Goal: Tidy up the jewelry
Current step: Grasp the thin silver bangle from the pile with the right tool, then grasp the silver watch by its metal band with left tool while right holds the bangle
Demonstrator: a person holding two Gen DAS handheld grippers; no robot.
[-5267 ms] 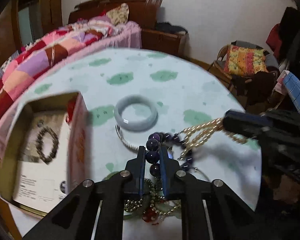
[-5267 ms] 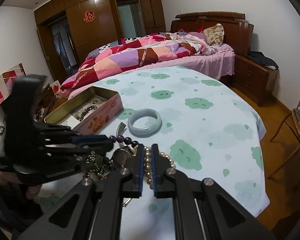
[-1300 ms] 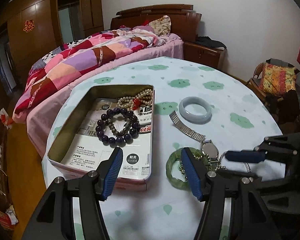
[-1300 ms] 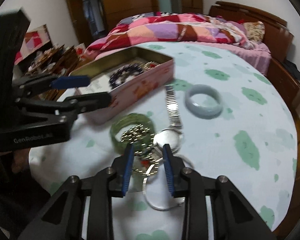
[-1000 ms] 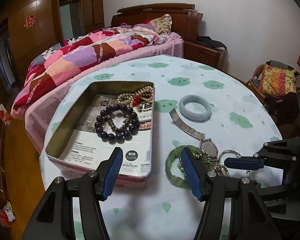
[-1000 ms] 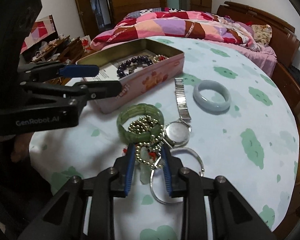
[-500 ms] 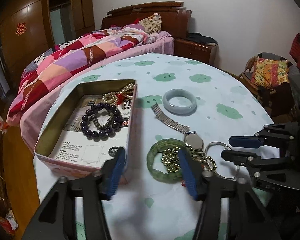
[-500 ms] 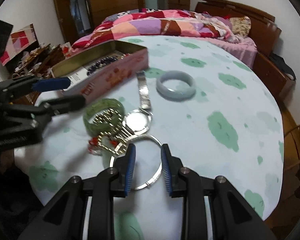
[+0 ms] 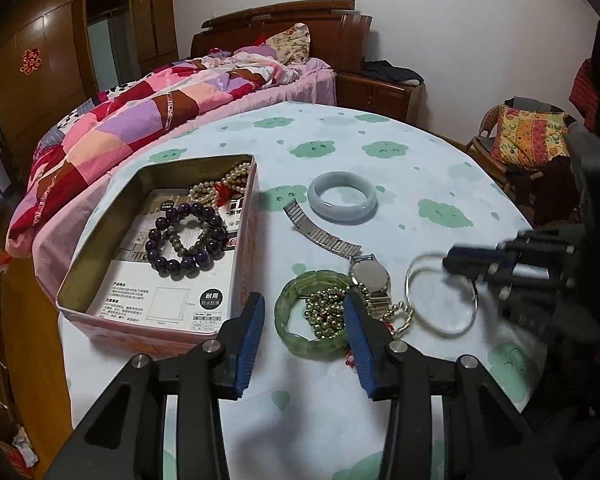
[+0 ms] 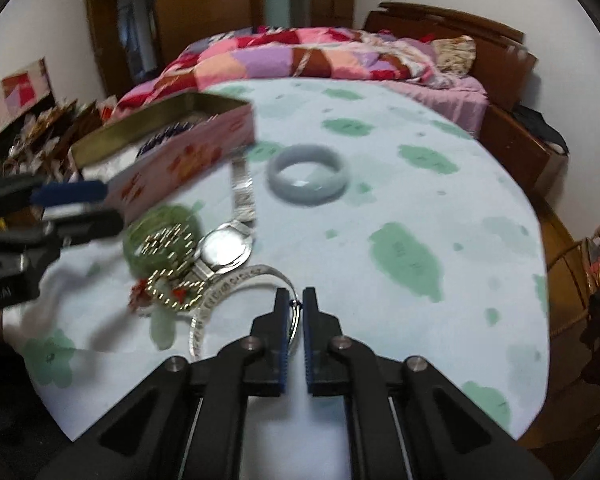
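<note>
Right gripper (image 10: 296, 300) is clamped tight on the silver bangle (image 10: 236, 280); left gripper (image 9: 304, 312) is closing, nothing pinched, green bracelet (image 9: 300, 312) below.

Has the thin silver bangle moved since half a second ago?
Yes. The right tool has shut on the silver bangle and tilted its near side up, while the watch beside it remains flat.

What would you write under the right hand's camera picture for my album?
Right gripper pinches the thin silver bangle beside a tangled watch, with the pink tin waiting behind.
</note>
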